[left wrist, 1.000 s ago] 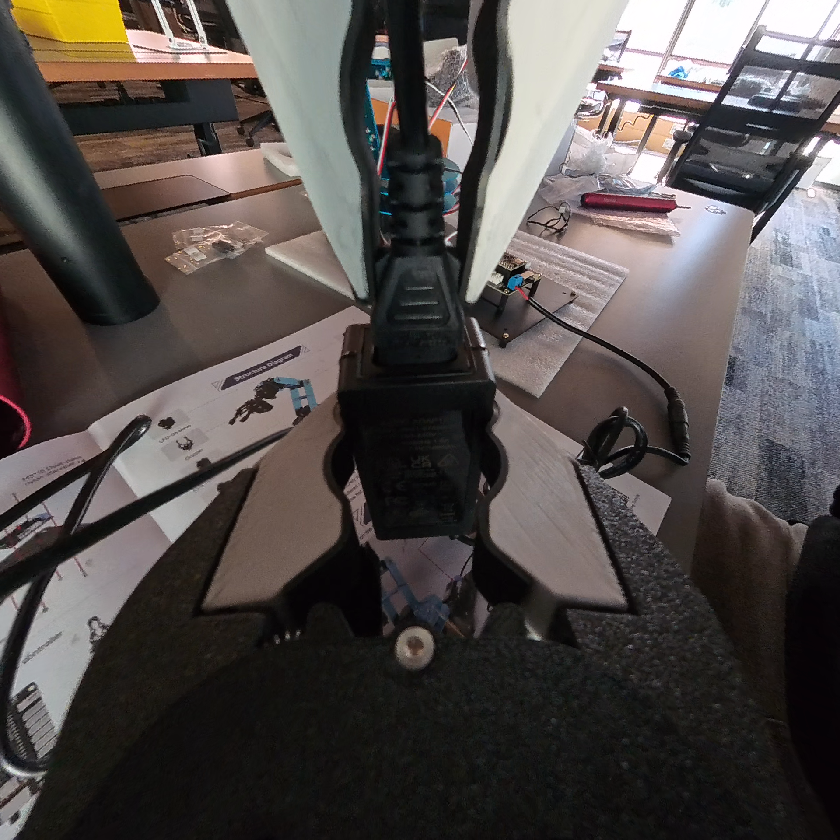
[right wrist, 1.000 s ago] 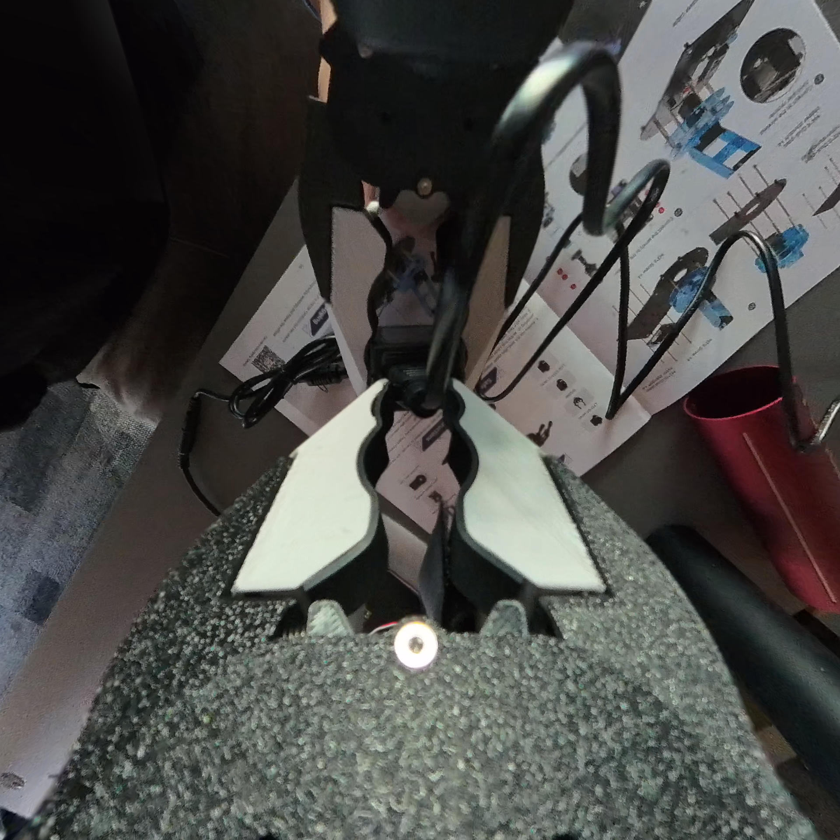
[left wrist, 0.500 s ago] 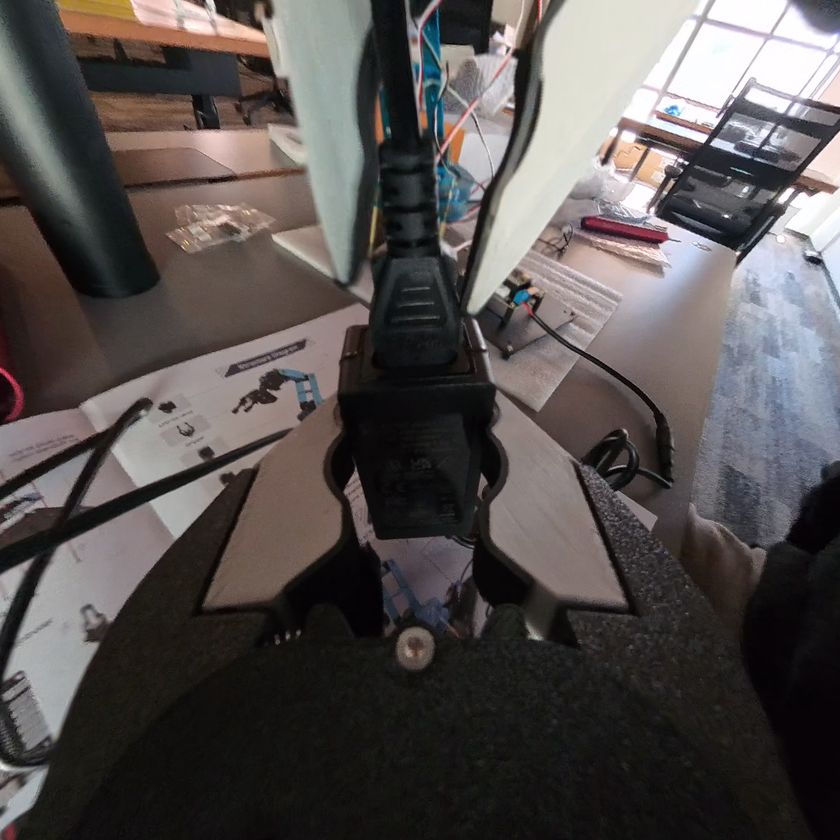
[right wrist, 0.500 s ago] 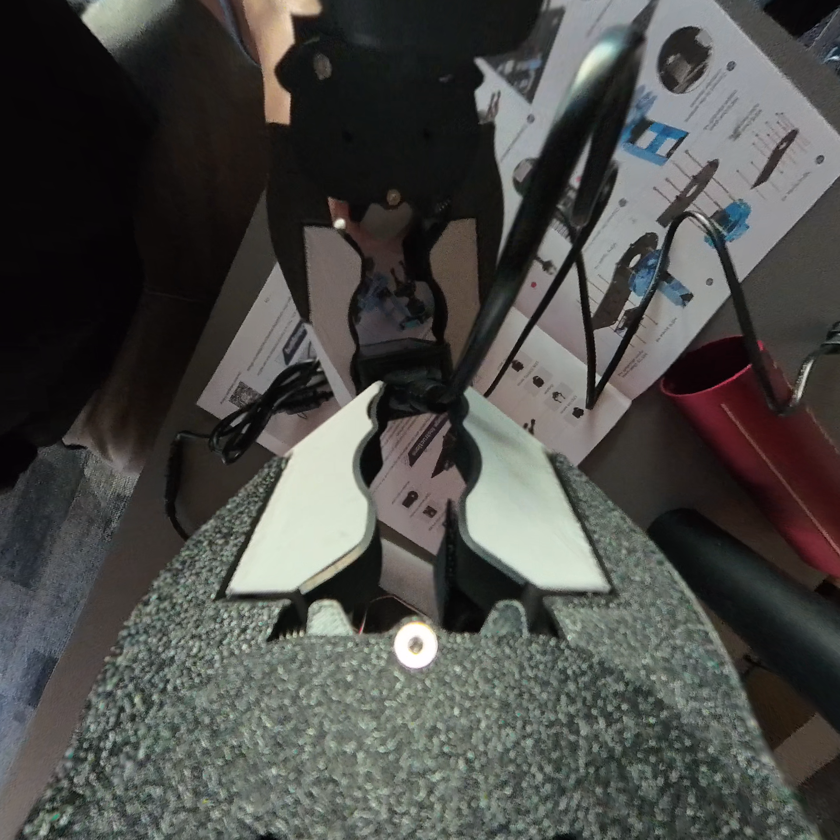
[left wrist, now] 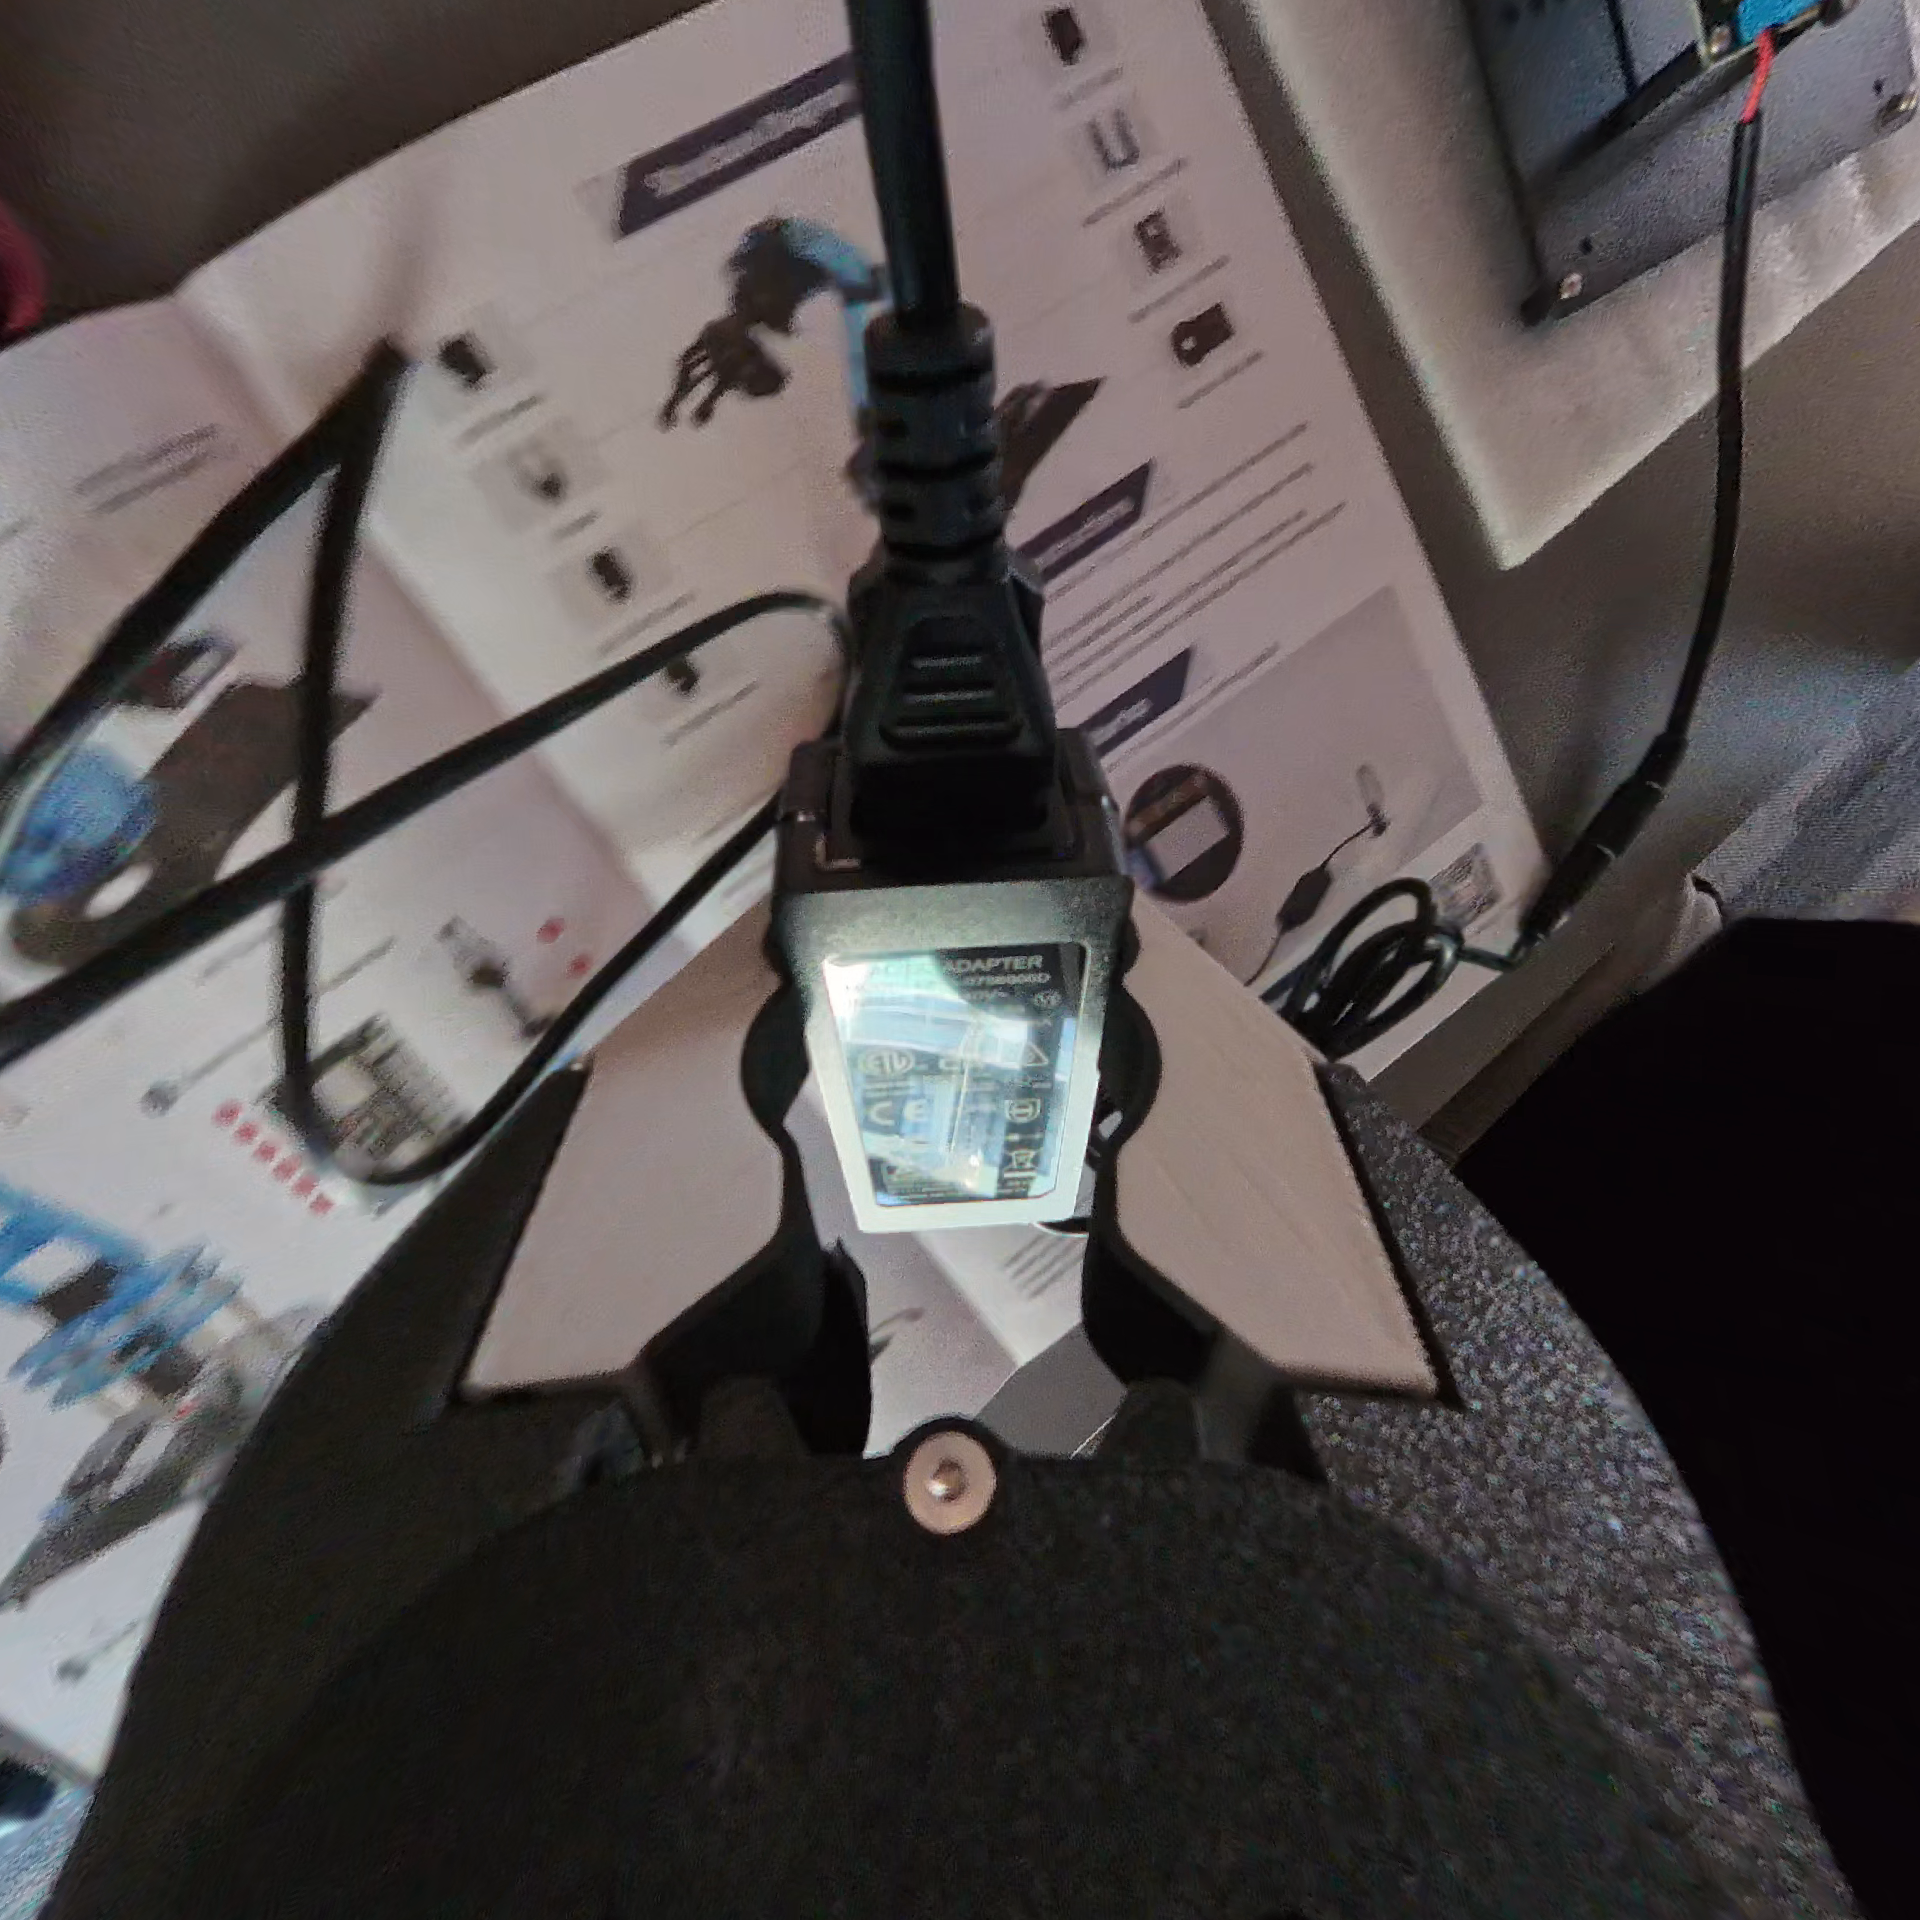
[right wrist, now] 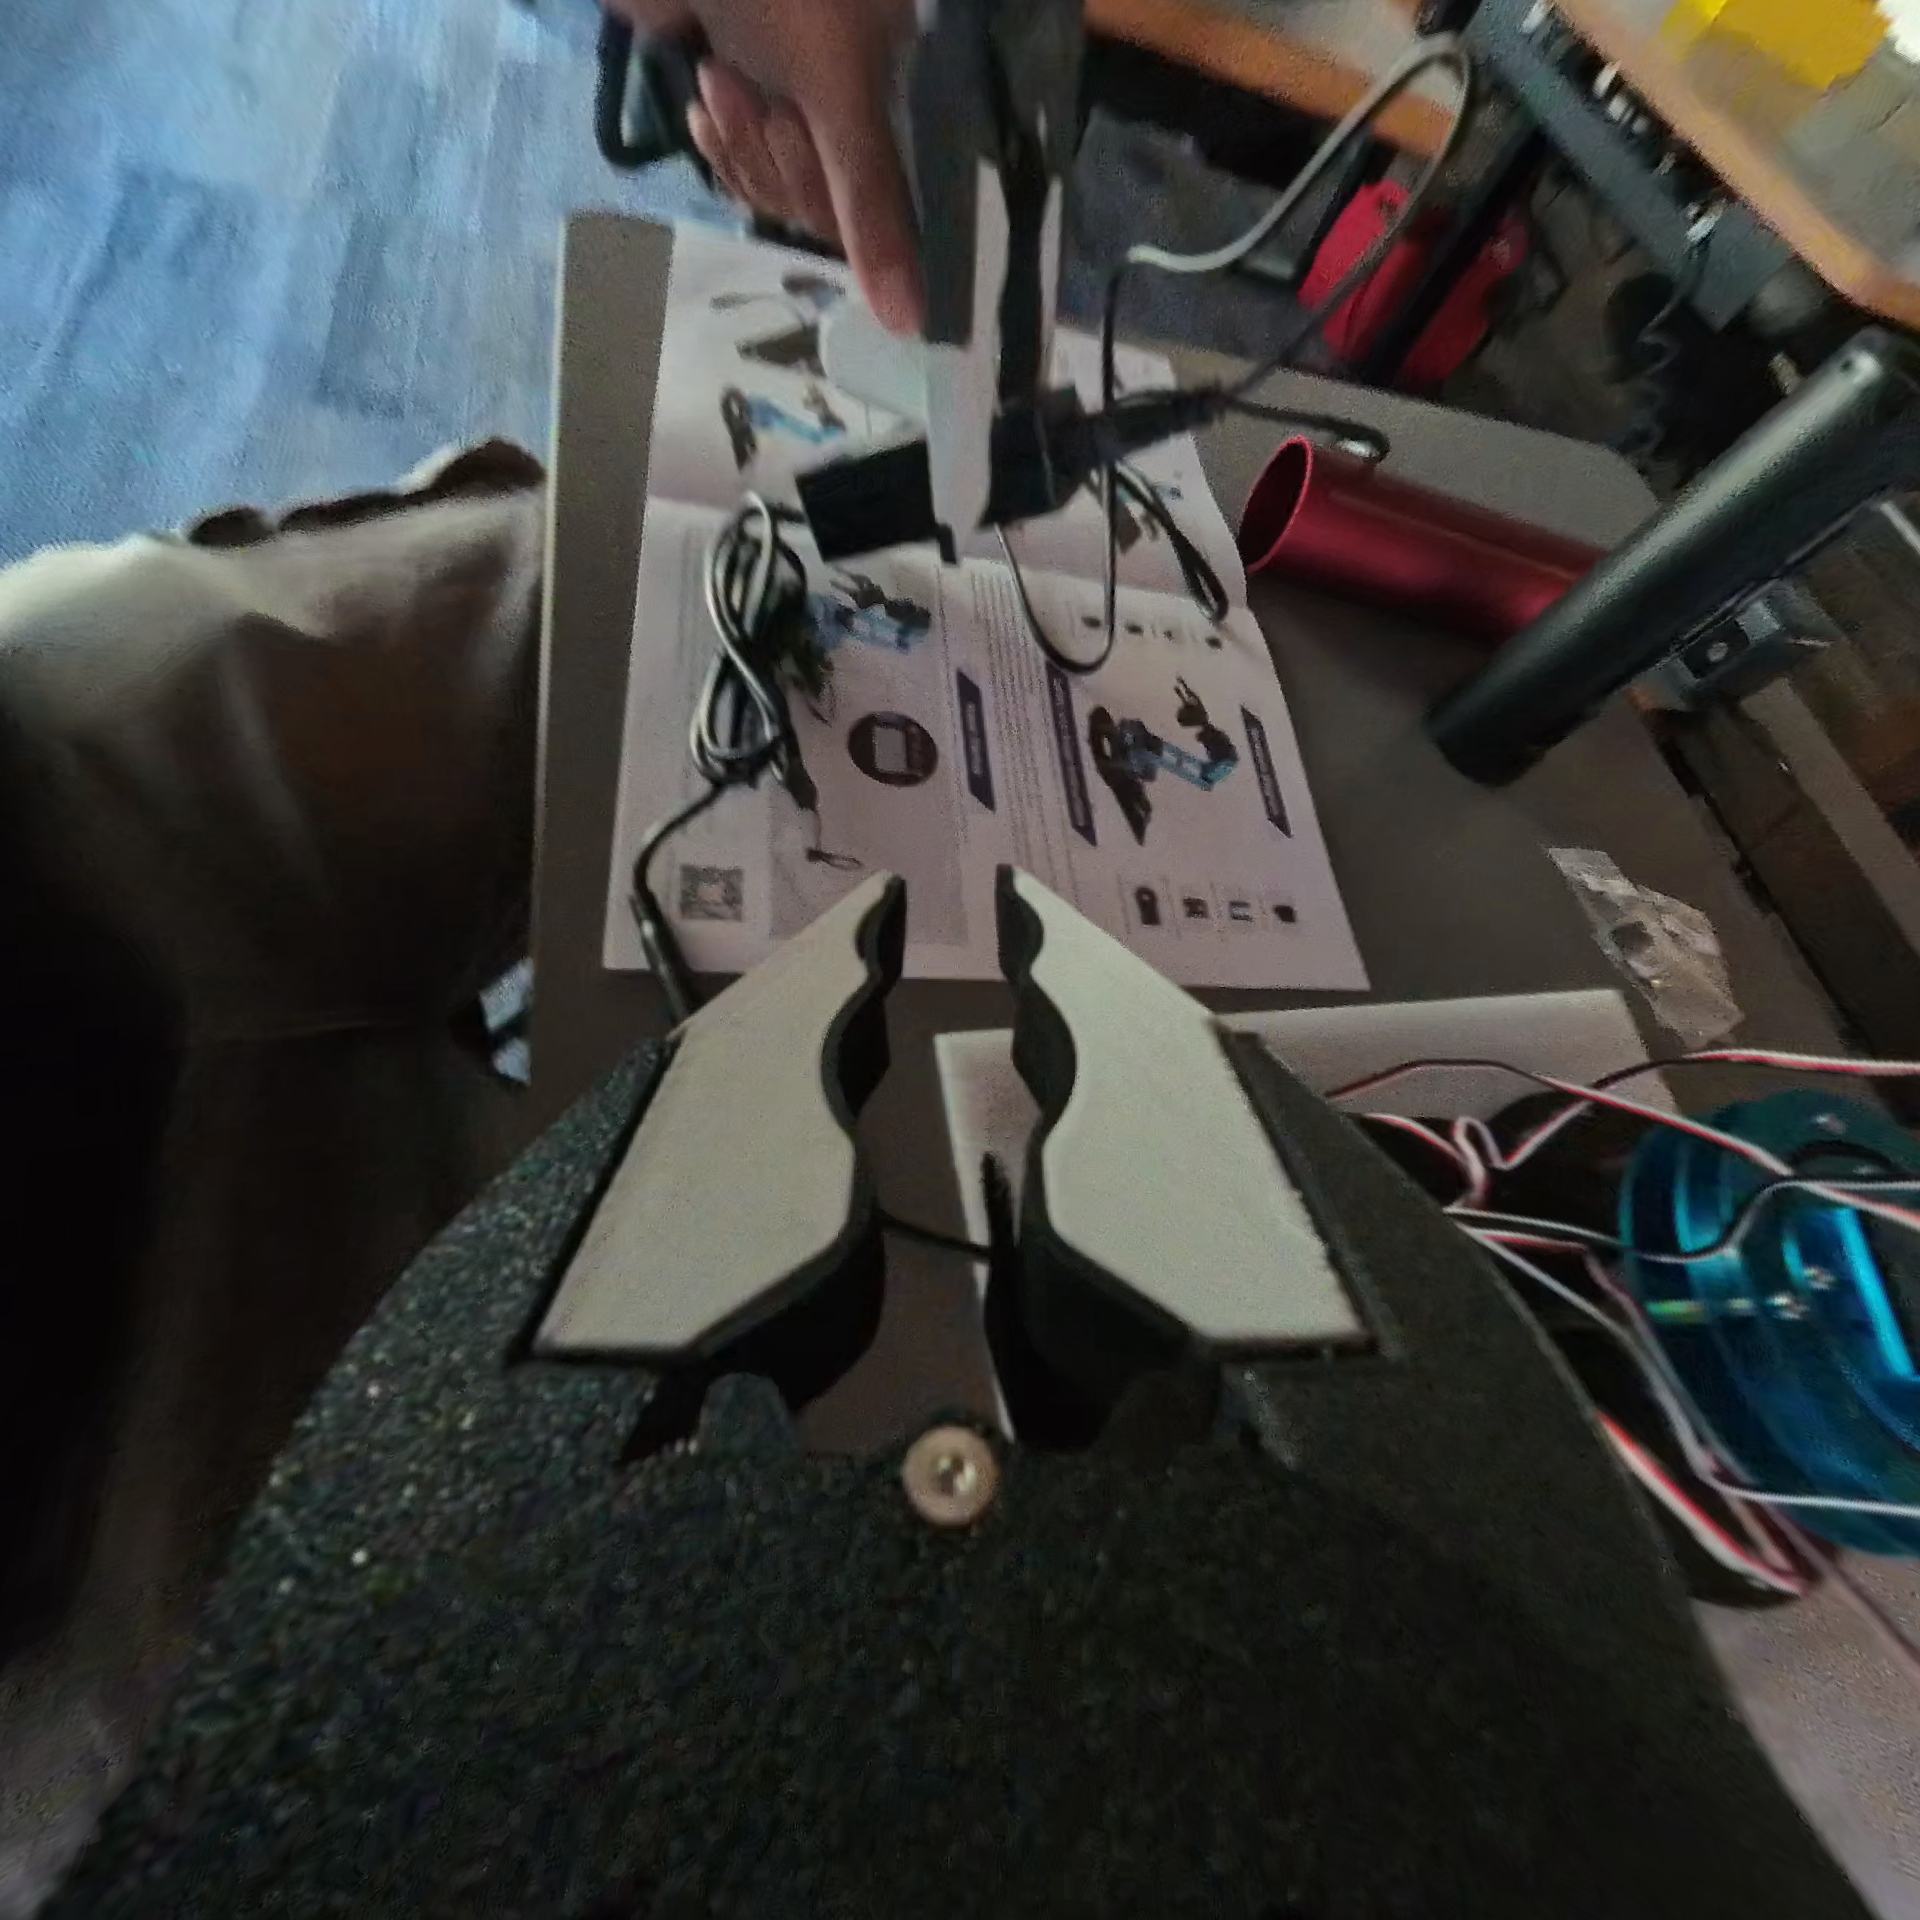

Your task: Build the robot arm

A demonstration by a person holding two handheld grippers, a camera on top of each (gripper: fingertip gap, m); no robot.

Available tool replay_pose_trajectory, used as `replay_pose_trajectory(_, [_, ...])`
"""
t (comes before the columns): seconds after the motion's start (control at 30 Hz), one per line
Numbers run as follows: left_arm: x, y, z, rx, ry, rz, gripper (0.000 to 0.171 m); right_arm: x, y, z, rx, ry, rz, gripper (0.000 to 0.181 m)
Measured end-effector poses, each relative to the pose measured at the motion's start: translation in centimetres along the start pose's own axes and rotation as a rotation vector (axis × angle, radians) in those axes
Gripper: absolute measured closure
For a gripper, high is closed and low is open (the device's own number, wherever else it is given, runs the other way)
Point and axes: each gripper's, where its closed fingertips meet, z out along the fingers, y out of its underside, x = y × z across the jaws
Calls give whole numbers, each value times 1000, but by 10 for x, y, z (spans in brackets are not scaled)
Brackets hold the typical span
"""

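Black and boxy, the power adapter [left wrist: 954,1049] sits squeezed tight in the jaws of the left gripper [left wrist: 951,997], in the middle of the frame, with a thick black cord [left wrist: 914,208] plugged into its top. Under it lies a big paper sheet [left wrist: 499,540] on the tabletop [right wrist: 1455,831]. The right gripper [right wrist: 951,904] has its jaws a little apart and holds nothing, low in the frame above the paper.

We seem to be in an office-style electronics workspace. A brown desk [right wrist: 1455,644] at centre frame carries an unfolded assembly sheet [right wrist: 1039,748] picturing a robot arm, with a blue servo assembly [right wrist: 1766,1330] trailing striped wires at lower right. Blue carpet [right wrist: 260,208] fills the upper left, another wooden desk [right wrist: 1714,135] the upper right.
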Motion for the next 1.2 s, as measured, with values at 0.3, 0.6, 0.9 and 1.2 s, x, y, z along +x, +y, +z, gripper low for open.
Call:
replay_pose_trajectory(0.3, [31, -63, 78, -168, -118, 92, 119, -41, 6, -59, 277, -97, 330, 157])
replay_pose_trajectory(0.6, [58, -58, 40, 167, -51, 90, 91, -56, 42, -89, 313, -105, 607, 161])
replay_pose_trajectory(0.9, [6, -22, -103, 610, 214, 169, 108, 34, -18, -35, 359, 122, 521, 149])
replay_pose_trajectory(1.2, [-109, 12, -140, 773, -49, 231, 111, 152, -99, 66, 417, 217, 397, 142])
